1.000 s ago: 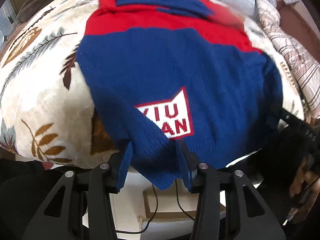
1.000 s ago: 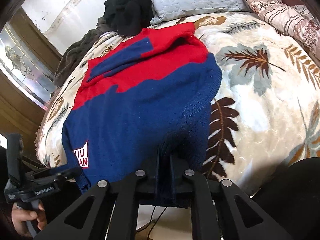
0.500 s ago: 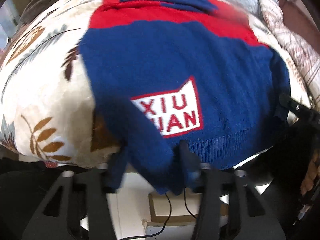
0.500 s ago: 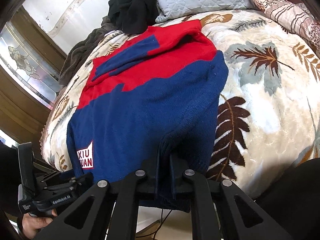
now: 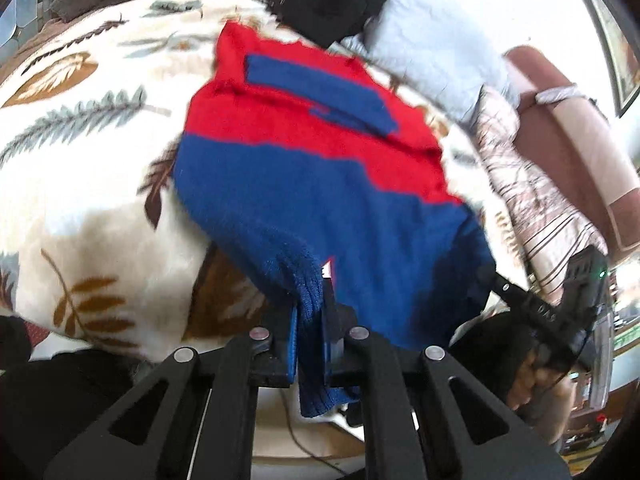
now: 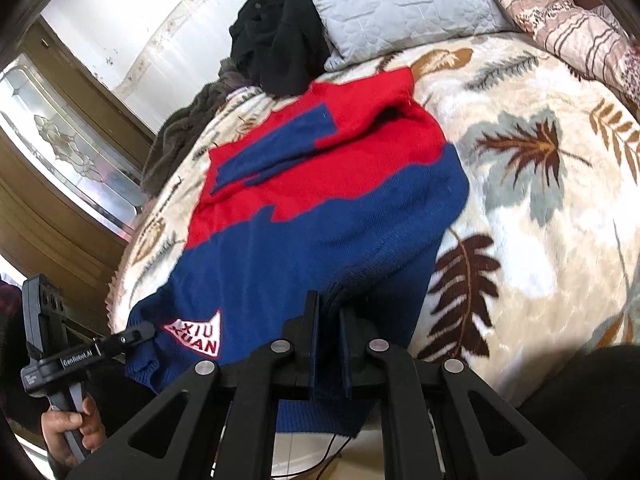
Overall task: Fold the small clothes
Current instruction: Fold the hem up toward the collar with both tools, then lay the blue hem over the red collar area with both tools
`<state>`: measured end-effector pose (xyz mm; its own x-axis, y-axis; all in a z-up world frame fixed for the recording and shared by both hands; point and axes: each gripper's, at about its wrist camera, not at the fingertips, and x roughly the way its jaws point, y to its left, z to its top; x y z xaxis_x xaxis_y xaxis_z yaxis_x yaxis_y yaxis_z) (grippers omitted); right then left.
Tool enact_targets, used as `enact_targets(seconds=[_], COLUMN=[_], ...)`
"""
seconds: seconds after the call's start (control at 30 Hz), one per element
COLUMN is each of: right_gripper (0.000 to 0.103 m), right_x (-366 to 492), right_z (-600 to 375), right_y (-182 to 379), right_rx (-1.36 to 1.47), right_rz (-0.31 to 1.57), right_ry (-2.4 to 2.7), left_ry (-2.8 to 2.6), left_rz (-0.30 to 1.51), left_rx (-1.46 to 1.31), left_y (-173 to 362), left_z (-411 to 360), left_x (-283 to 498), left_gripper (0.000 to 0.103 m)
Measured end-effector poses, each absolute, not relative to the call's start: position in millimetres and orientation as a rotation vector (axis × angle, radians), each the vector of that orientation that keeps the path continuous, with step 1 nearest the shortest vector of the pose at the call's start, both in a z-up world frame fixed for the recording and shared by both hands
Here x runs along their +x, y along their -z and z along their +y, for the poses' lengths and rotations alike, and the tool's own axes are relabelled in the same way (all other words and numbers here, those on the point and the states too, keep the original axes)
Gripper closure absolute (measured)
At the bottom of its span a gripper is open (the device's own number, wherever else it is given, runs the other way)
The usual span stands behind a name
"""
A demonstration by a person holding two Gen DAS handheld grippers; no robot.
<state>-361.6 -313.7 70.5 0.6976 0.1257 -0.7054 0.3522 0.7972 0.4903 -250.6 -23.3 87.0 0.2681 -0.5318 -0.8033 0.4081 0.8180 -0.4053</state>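
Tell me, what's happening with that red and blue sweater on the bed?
A person is folding it with two hand-held grippers. The left gripper has just closed its jaws on one corner of the sweater's blue hem, and the right gripper is shut on the other corner. The red top part lies flat on the leaf-print blanket, so the fold isn't made yet.

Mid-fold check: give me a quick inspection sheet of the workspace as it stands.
Surface: bed blanket, leaf print.
Job's things: red and blue sweater lying flat, sleeves folded in, hem lifted off the bed's edge.
Clutter: black garment, grey pillow, striped pillow, brown throw.
Grippers: left tool shut on hem corner, just closed; right tool shut on the other hem corner.
Cables: thin cable below the bed edge.
Surroundings: glazed wooden door, wall.
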Motion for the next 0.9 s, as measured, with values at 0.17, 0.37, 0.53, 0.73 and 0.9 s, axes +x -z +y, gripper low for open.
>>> enact_targets(seconds=[0.17, 0.37, 0.53, 0.73, 0.9], right_gripper=[0.095, 0.096, 0.096, 0.096, 0.097], right_x=[-356, -345, -332, -308, -284], right_z=[-330, -349, -370, -392, -405], right_y=[-89, -106, -114, -127, -137], right_rx=[0.655, 0.675, 0.738, 0.744, 0.724], right_rz=[0.749, 0.686, 0.636, 0.602, 0.583], right_ry=[0.143, 0.144, 0.133, 0.126, 0.136], left_ry=[0.658, 0.654, 0.660, 0.651, 0.630], left_rz=[1.095, 1.054, 1.035, 1.021, 1.006], left_rx=[-0.178, -0.230, -0.274, -0.340, -0.373], left_y=[-106, -120, -127, -136, -141], left_z=[-17, -14, -14, -10, -7], left_x=[-233, -211, -189, -157, -132], left_gripper=[0.096, 0.096, 0.096, 0.096, 0.096])
